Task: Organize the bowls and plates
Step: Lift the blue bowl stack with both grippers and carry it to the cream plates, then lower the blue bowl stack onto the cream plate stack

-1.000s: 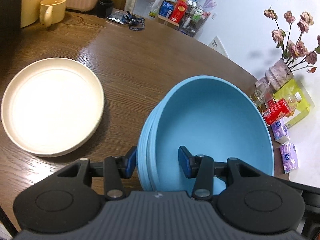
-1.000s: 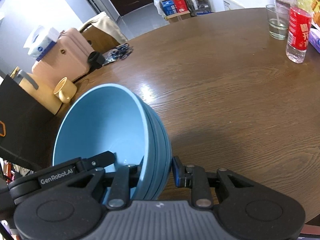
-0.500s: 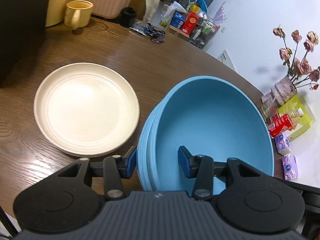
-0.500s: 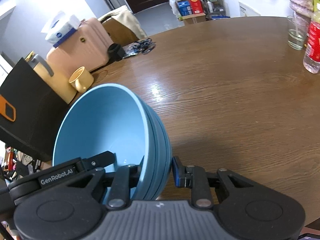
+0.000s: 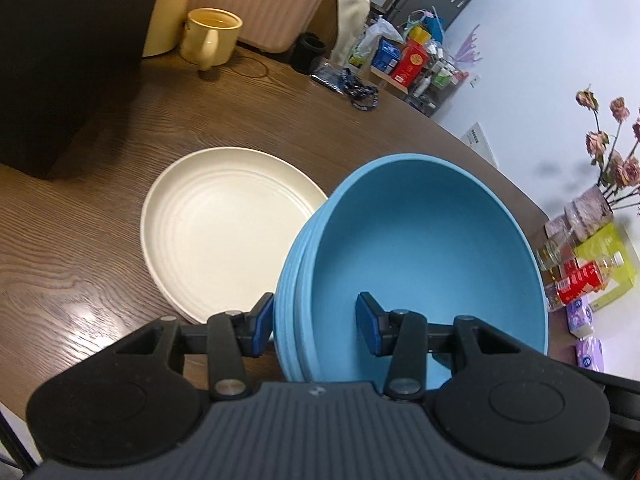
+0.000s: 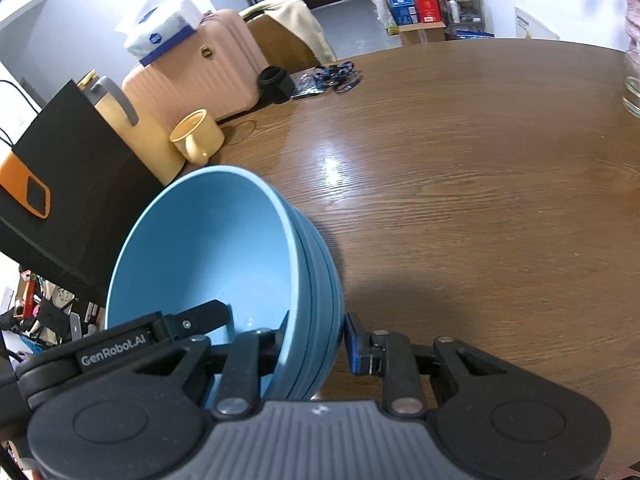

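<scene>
Round wooden desk (image 5: pixel 100 240), dark grain, glare patches. Clutter along the far edge: pink suitcase (image 6: pixel 200 68), black bag (image 6: pixel 68 184), yellow mug (image 5: pixel 210 36).

Cream plate (image 5: pixel 224 228) lies flat on the desk, empty, to the left of the carried load in the left wrist view.

Stack of blue bowls (image 5: pixel 420 272), nested (several rims show at the side; exact count unclear), held off the desk between both hands and tilted so the hollow faces the cameras.

Left gripper (image 5: pixel 316 324): clamped across the stack's rim, one pad outside, one inside the top bowl. Right gripper (image 6: pixel 316 338): likewise clamped on the opposite rim.

Key relation: plate sits just left of and beyond the stack, its near edge hidden behind the bowls' wall. Left hand is the nearer one. Judged next: carry the stack leftward over the plate, level it, lower.
</scene>
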The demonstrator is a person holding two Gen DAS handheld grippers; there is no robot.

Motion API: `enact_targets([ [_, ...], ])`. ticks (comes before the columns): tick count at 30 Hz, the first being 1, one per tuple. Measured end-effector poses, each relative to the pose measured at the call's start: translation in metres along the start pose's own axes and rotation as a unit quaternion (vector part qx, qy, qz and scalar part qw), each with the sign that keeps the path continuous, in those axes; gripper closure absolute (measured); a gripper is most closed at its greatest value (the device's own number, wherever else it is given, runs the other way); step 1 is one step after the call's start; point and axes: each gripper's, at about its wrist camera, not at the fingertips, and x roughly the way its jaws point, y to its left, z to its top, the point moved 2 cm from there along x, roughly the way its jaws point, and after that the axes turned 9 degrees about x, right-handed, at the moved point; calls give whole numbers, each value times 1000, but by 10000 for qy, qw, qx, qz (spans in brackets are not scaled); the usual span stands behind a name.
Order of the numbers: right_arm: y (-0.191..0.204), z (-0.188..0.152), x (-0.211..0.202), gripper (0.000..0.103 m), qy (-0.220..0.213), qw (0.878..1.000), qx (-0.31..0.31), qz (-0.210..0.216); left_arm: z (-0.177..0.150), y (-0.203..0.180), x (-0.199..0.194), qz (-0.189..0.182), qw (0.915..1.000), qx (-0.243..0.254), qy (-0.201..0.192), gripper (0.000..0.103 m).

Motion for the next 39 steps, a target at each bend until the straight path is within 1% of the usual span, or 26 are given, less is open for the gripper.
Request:
enact_targets([
  [7,16,6,25,80,137,9999,-45,3,11,24,8,69,9999,-128,60,59],
  [15,27,13,50,80,267,9996,-47,6,22,43,21,146,9996,-203,138,59],
  [28,36,26,86,80,478,9989,-7,-36,34,63,44,234,9988,-324,280,58],
  [39,41,35,107,80,587,9983,0,-44,44,76,60,275,9982,-393,355,59],
])
